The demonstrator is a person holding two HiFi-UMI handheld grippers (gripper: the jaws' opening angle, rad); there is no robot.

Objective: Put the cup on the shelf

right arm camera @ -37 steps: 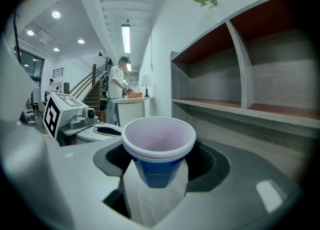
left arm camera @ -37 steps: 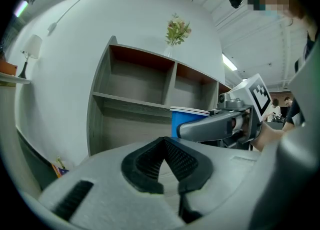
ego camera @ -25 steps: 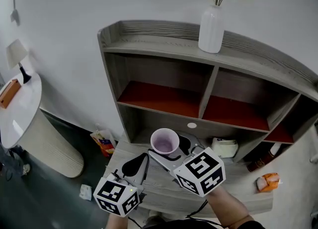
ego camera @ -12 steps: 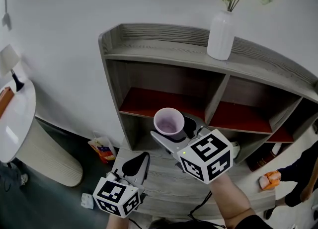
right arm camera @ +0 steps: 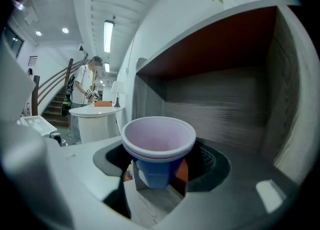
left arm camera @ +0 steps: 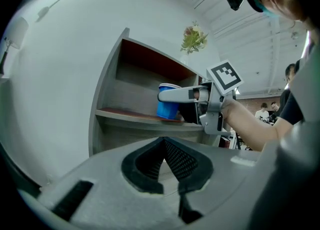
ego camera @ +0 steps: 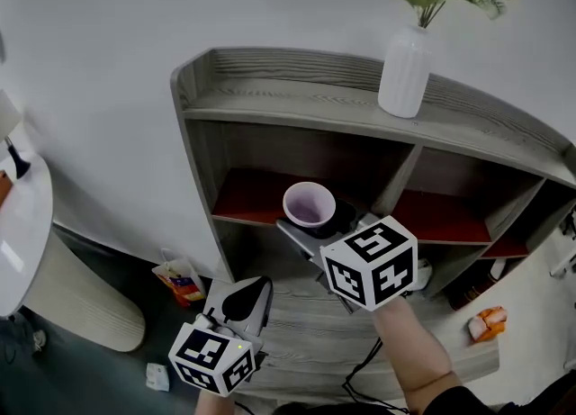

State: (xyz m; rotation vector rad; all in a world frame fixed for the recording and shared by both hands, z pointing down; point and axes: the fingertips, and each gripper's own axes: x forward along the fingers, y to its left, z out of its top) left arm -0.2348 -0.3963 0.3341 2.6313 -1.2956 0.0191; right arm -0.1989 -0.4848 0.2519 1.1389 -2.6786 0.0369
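A blue cup (ego camera: 309,203) with a pale lilac inside stands upright between the jaws of my right gripper (ego camera: 317,217), which is shut on its lower body. The cup hangs at the front edge of the left compartment of the grey shelf unit (ego camera: 270,103), over its red-brown board (ego camera: 243,195). In the right gripper view the cup (right arm camera: 159,146) faces that compartment's back wall (right arm camera: 220,109). The left gripper view shows the cup (left arm camera: 169,105) just above the board; I cannot tell if they touch. My left gripper (ego camera: 248,296) hangs low at the left, shut and empty.
A white vase (ego camera: 402,71) with a plant stands on the shelf's top. A white object (ego camera: 419,269) sits in the bottom level, a dark bottle (ego camera: 468,294) beside it. An orange packet (ego camera: 486,323) and a snack bag (ego camera: 177,276) lie below. A white round table (ego camera: 22,224) is at left.
My right gripper has carried the cup up and forward, from the low surface to the front of the middle level's left compartment. The left gripper has stayed low.
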